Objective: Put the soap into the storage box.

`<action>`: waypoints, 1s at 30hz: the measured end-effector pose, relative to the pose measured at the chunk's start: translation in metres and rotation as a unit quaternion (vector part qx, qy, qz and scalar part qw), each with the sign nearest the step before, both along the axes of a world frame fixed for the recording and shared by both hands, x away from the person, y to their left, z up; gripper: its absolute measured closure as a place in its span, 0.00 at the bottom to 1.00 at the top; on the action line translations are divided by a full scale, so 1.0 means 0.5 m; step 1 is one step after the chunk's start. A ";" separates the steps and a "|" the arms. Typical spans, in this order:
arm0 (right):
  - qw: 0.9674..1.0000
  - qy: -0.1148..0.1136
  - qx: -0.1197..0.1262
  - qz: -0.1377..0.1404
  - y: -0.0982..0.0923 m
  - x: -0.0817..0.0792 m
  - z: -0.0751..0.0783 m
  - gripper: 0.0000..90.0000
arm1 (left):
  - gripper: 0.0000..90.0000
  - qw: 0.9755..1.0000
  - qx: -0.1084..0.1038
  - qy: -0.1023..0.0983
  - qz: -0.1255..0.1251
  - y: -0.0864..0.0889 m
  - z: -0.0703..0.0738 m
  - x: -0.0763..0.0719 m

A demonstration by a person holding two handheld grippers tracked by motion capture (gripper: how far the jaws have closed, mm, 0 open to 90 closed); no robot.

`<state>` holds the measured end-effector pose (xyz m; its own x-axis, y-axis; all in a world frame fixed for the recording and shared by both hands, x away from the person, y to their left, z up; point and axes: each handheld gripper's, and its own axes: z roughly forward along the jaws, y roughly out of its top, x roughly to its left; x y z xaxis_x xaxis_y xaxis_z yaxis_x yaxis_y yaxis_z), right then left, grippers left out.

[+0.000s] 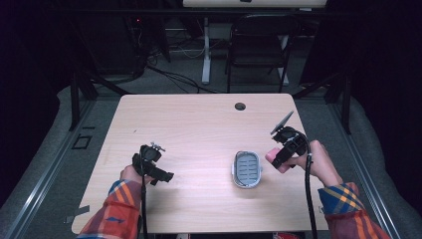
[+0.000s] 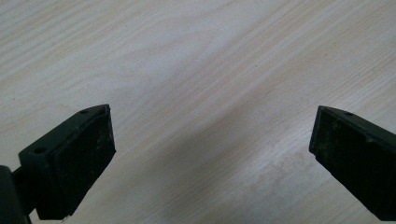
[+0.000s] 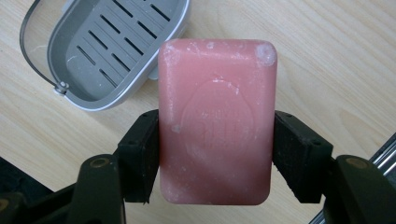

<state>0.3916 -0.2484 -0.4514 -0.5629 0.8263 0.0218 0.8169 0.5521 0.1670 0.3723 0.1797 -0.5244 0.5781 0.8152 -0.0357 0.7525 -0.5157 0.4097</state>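
- Stamp on the pink soap bar (image 3: 217, 121) is worn; lettering unreadable in the right gripper view.
- From the high view most of the soap is hidden behind the right gripper (image 1: 279, 158); just a pink corner shows at its tip.
- Soap dish (image 3: 119, 51) is cut off at the top edge of the right gripper view; its far end is out of frame.
- Right gripper (image 3: 217, 161): pads pinching the soap by its two long sides, bar sitting flat between them, top half sticking out past the pads.
- Soap sits just beside the dish (image 1: 247, 169), on its right in the high view, not in it. Contact with the table (image 1: 199, 124) can't be judged.
- Left gripper (image 1: 158, 175): well left of the dish, jaws spread wide, bare wood between them in its own view (image 2: 212, 154).
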 end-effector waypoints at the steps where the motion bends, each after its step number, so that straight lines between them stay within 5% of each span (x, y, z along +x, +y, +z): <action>1: 1.000 -0.003 0.000 0.002 0.002 0.000 0.000 0.41 | 0.00 1.000 0.000 0.000 0.000 0.000 0.000 0.000; 30: 0.999 0.015 -0.019 0.040 0.069 0.005 -0.017 0.41 | 0.00 1.000 -0.001 -0.004 -0.003 -0.001 0.001 -0.001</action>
